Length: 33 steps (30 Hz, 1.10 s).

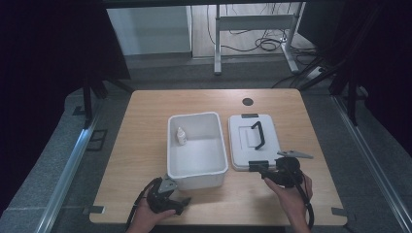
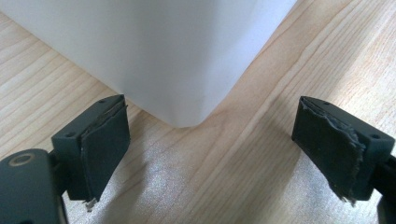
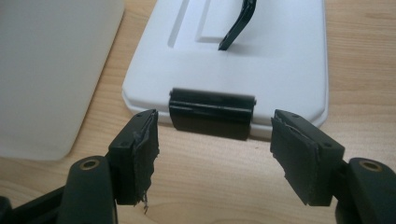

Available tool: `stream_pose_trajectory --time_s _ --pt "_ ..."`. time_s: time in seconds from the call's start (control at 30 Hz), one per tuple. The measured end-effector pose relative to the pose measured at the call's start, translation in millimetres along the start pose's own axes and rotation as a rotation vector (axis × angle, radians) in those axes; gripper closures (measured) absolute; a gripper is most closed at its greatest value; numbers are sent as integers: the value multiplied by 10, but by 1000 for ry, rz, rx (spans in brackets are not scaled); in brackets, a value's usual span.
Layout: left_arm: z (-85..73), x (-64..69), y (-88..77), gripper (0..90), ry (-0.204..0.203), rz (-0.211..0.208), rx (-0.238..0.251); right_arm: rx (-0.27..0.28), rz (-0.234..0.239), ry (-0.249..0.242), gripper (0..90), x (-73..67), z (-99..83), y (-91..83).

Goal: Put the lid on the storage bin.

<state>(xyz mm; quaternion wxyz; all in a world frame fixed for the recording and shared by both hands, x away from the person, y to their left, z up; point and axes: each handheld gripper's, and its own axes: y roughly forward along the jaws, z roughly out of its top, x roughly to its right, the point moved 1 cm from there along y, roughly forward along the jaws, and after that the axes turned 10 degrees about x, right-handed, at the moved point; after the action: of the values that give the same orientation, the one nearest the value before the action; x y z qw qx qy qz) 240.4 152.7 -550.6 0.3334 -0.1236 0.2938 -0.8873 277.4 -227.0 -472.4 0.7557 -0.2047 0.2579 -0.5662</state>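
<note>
A white open bin stands mid-table with a small white bottle upright inside at its left wall. To its right lies the flat white lid with a black handle and a black latch at its near edge. My left gripper rests on the table by the bin's near left corner; its jaws are wide open and hold nothing. My right gripper sits just in front of the lid's near latch, open, the latch lying just beyond its two pads.
The wooden table has a round cable hole at the back. A metal desk frame and cables lie on the floor beyond. Dark curtains flank both sides. Bare wood lies left of the bin and along the near edge.
</note>
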Motion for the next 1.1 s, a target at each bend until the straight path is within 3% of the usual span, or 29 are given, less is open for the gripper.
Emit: stream_pose_trajectory --time_s 0.5,1.1 --pt "1 1 -2 112 -1 0 -2 -72 8 29 353 46 449 176" --pt "1 0 -1 111 -1 0 -1 -189 13 68 387 125 753 532"
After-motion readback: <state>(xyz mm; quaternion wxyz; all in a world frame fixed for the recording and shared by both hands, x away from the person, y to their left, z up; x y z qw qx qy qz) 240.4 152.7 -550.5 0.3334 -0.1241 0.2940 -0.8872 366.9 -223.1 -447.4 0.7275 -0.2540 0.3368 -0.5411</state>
